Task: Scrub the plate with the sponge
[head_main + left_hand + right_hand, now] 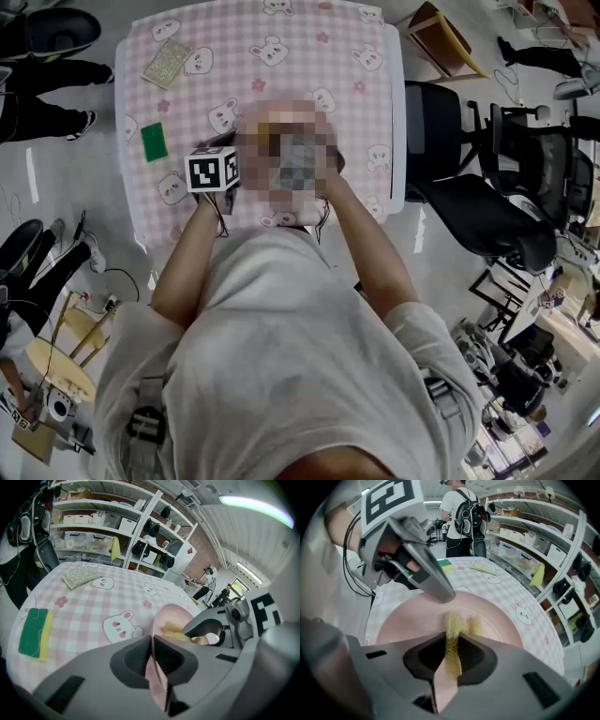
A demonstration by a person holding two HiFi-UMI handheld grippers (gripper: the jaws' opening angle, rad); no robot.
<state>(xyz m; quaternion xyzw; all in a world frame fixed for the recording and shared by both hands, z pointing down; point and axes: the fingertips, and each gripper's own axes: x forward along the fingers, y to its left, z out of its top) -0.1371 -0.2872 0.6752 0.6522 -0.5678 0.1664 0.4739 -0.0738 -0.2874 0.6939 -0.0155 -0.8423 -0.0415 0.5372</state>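
Note:
My left gripper (152, 641) is shut on the rim of a pink plate (174, 615), held tilted above the table. In the right gripper view the plate (405, 620) fills the middle, and my right gripper (452, 641) is shut on a yellow-gold scrubbing sponge (458, 624) that rests against the plate's inner face. The left gripper (433, 587) shows there clamped on the far rim. From the left gripper view the sponge (174, 631) and the right gripper (220, 627) lie just behind the plate. In the head view a mosaic patch hides the plate; only the left gripper's marker cube (213, 170) shows.
On the pink checked tablecloth (281, 56) lie a green-and-yellow sponge (154, 142) at the left and a silvery scrub pad (167, 64) at the far left. Black office chairs (487, 197) stand right of the table. Shelving and a standing person (461, 517) are behind.

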